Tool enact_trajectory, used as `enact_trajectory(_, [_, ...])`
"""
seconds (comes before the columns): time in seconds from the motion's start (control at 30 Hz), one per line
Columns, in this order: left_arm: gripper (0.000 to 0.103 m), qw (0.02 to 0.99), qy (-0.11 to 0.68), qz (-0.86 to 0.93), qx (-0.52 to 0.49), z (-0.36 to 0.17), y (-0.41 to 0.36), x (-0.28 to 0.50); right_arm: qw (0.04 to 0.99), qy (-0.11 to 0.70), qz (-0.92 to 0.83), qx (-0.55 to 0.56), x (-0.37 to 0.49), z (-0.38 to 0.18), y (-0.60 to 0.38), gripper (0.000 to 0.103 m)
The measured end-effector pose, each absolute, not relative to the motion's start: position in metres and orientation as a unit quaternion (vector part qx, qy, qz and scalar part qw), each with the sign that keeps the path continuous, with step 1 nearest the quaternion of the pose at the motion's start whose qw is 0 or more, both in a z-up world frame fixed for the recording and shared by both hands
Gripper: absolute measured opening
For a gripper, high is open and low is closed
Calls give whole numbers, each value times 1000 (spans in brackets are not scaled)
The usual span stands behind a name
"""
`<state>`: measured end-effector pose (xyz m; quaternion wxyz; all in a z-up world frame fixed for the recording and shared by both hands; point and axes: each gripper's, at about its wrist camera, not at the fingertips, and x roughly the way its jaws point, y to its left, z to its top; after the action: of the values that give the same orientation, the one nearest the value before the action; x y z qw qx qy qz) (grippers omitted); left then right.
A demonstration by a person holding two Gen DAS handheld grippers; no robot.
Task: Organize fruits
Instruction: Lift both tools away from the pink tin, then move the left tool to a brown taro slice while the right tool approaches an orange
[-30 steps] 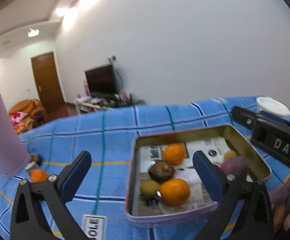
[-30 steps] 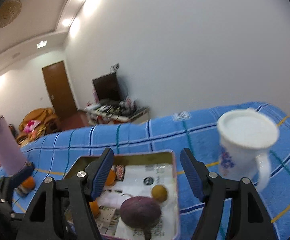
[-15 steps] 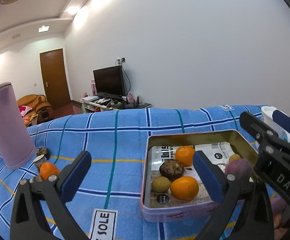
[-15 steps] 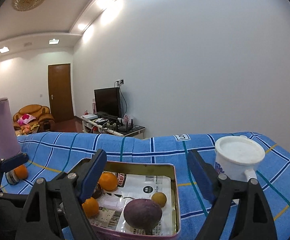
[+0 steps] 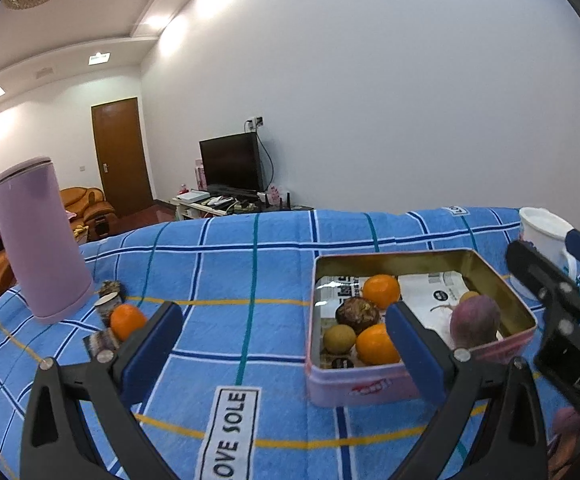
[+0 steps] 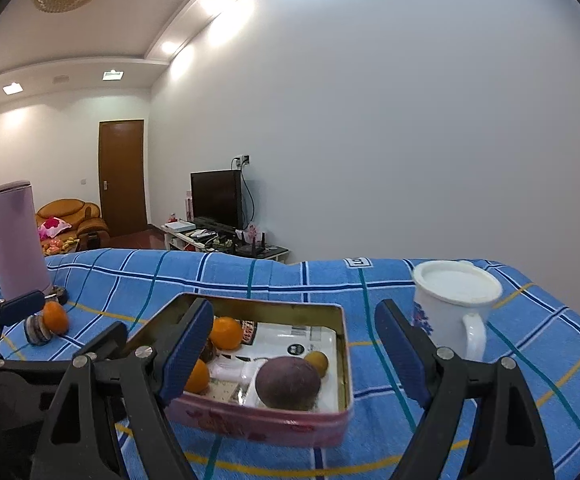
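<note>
A pink tin (image 5: 394,258) stands on the blue checked cloth and holds two oranges (image 5: 381,291), a dark brown fruit (image 5: 357,314), a green fruit (image 5: 339,338), a small yellow one (image 5: 469,296) and a purple fruit (image 5: 475,322). One loose orange (image 5: 127,321) lies left of the tin beside small wrapped items. My left gripper (image 5: 286,344) is open above the cloth, between the loose orange and the tin, holding nothing. My right gripper (image 6: 294,354) is open in front of the tin (image 6: 274,308), above the purple fruit (image 6: 288,382), without touching it.
A tall lilac tumbler (image 5: 38,240) stands at the far left of the cloth. A white lidded mug (image 6: 454,308) stands right of the tin. The loose orange (image 6: 55,317) shows behind the left gripper's finger (image 6: 22,308). Beyond the table are a TV, a door and sofas.
The right jaws have spread wider and stand off the purple fruit in the tin. Both grippers have drawn back and levelled out. The left view has shifted left, bringing the loose orange closer.
</note>
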<state>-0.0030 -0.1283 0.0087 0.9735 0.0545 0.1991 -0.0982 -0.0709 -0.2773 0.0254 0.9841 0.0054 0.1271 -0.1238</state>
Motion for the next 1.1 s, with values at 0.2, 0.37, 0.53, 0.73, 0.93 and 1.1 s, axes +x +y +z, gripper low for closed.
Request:
enact_trajectory(0.2, [103,971,210,-100,54,8,-120,-9,981,130,-144,16,-81,24,-285,84])
enact_trajectory(0.37, [103,968,224,-101,55,5,-112,-6,978,132,-161,9,-82,25,-284,84])
enact_trajectory(0.53, [103,966,231,-100,65,3,-102,0,974,146,-172,17,-79,24,-285,84])
enact_trajectory(0.73, [103,963,227,-95,107,1,-91,11,971,175,-162,28,-69,21,-279,84])
enact_trajectory(0.93, [103,966,196,-88,141,5,-76,24,967,200,-148,59,-51,16,-267,84])
enact_trajectory(1.1, [103,969,179,-75,151,5,-59,37,966,206,-137,75,-32,13,-245,84])
